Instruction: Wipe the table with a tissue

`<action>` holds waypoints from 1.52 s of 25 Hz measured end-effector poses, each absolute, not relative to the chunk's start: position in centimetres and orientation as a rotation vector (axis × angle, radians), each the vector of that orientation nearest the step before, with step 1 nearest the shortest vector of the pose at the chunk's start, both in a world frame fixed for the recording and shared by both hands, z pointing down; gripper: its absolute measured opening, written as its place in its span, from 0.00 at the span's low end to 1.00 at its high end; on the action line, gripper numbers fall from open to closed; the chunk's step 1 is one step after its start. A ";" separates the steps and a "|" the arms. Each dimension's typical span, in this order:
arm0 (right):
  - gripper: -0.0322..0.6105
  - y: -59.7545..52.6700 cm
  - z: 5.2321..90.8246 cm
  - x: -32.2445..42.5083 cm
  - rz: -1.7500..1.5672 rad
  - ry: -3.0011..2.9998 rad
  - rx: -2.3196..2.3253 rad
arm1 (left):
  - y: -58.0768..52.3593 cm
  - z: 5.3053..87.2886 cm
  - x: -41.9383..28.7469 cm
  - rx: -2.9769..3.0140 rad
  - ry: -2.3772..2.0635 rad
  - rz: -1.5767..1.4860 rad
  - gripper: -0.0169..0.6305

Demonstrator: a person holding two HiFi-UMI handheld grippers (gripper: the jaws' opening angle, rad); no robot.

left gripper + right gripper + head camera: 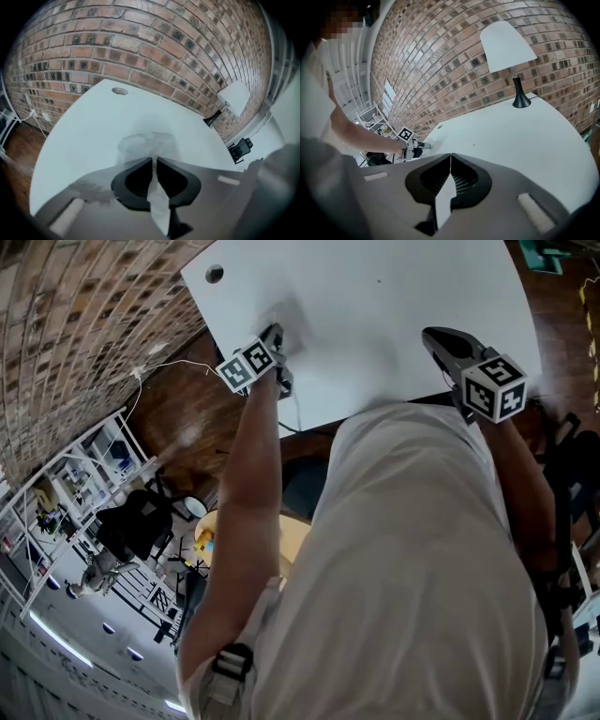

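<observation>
Your left claw [154, 160] is pinching the tissue [149, 142]. Its two jaws are closed onto it, with only the thin white sheet between them. Just beyond the tips the tissue spreads into a crumpled wad that lies on the white table [84, 136], directly ahead of the claw. Behind the tips, a narrow tail of the same tissue runs back between the jaws toward the camera. The claw points steeply down at the tabletop, close to the table's edge. The round grommet hole [119, 91] lies well ahead of it, toward the brick wall [154, 42].

Your right claw [450, 154] has its jaws pressed together, the tips meeting in a thin line. It hovers over the near edge of the table, well apart from the tissue, which sits off to its left at the other claw. Ahead of this claw and to its right, a white-shaded lamp [508, 47] stands at the table's far edge.
</observation>
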State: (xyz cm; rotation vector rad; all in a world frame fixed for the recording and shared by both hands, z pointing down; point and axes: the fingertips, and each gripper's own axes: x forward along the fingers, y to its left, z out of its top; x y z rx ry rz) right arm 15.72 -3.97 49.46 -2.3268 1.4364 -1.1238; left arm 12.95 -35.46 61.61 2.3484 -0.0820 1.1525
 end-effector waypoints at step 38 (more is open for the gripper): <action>0.06 -6.4 49.4 8.2 -1.101 1.429 -2.373 | -31.8 58.6 2.0 2.426 0.000 0.842 0.08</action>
